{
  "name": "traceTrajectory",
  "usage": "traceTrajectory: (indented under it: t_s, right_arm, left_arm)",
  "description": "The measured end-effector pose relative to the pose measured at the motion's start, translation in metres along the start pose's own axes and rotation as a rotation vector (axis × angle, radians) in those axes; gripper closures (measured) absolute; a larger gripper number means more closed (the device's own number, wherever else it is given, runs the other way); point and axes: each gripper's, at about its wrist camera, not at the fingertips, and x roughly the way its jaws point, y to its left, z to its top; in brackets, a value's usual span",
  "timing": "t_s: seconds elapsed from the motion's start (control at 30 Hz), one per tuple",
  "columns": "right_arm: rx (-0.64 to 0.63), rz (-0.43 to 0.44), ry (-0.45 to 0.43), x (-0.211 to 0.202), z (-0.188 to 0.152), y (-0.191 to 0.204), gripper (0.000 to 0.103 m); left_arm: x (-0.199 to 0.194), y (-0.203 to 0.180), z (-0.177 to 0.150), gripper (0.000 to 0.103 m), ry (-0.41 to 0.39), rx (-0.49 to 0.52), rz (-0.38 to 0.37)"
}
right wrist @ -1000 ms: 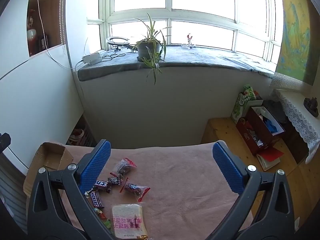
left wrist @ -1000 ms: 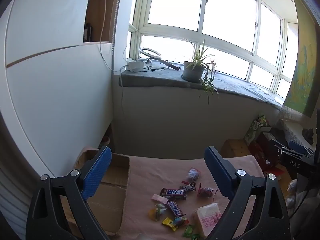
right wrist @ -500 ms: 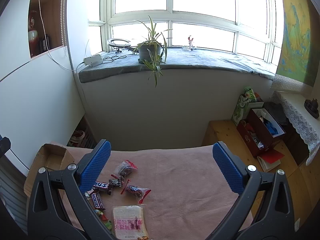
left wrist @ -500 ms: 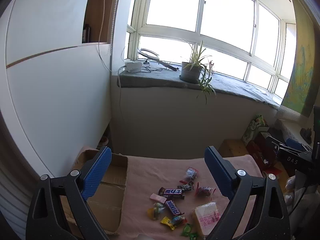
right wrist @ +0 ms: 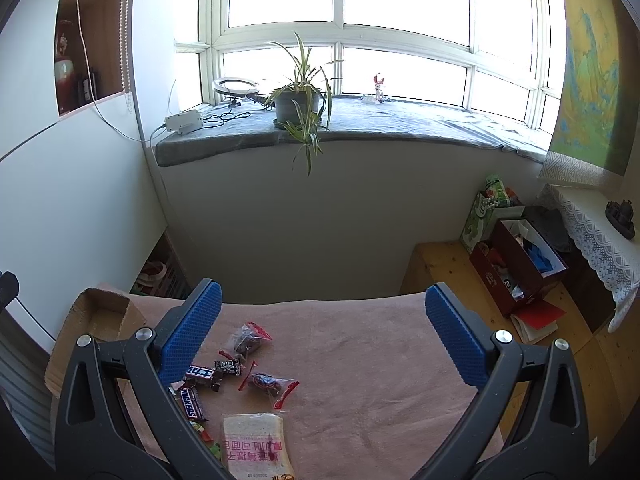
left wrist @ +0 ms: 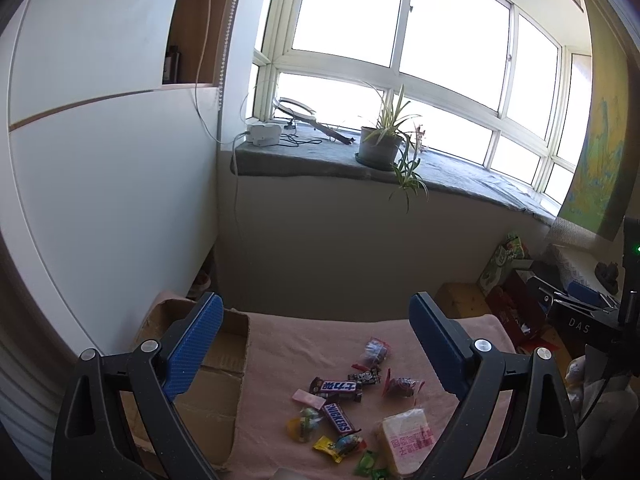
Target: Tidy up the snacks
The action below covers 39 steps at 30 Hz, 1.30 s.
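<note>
- My left gripper (left wrist: 316,344) and right gripper (right wrist: 320,334) both hang above the pink-covered table (right wrist: 360,360), jaws spread wide with nothing between them
- One cardboard box (left wrist: 212,392) sits at the table's left edge, open-topped and stiff; I judge it the place for the snacks
- One bread packet (right wrist: 256,446), the biggest snack, lies nearest me; soft and squashy, so I would pinch it lightly across its short sides
- Two chocolate bars, the Snickers (left wrist: 338,418) and the dark bar (left wrist: 336,387) just beyond it: firm, light, slick wrappers (best gripped across the width, mid-length)
- Two clear red-edged pouches (right wrist: 266,384) (right wrist: 248,338) farther out: crinkly, light, apt to slip; I would take the filled middle
- One small black sweet (left wrist: 366,376) and one pink wafer-like piece (left wrist: 308,398) beside the bars
- Several tiny yellow and green sweets (left wrist: 338,442) at the near edge; I count about four, but some are cut off by the frame
</note>
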Motion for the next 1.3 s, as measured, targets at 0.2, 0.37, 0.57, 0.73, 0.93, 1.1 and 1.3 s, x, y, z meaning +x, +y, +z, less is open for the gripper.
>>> traceTrajectory:
  t_s: [0.2,0.37,0.57,0.73,0.93,1.1,1.3]
  right_arm:
    - [0.001,-0.002,-0.001,0.000,-0.001,-0.001,0.000]
    - [0.001,-0.001,-0.002,0.000,-0.001,-0.001,0.000]
    - [0.001,-0.003,0.001,0.001,-0.001,-0.002,0.000]
    - [0.003,-0.006,0.003,0.002,-0.002,-0.003,0.000]
    - [0.003,-0.003,0.007,0.003,-0.005,-0.004,0.000]
    - [0.003,-0.002,0.018,0.006,-0.011,-0.002,0.000]
    - [0.002,-0.005,0.027,0.007,-0.012,-0.001,0.000]
  left_arm:
    - [0.001,-0.001,0.001,0.009,0.001,0.004,0.000]
    - [0.002,-0.002,0.000,0.009,0.005,0.001,-0.003]
    - [0.003,-0.002,0.000,0.009,0.012,0.002,-0.011]
    - [0.004,-0.001,0.000,0.009,0.014,-0.001,-0.011]
    - [0.005,0.001,0.000,0.009,0.024,-0.007,-0.014]
    - [0.007,0.001,-0.003,0.009,0.040,-0.011,-0.017]
    - [0.008,0.001,-0.004,0.009,0.048,-0.014,-0.026]
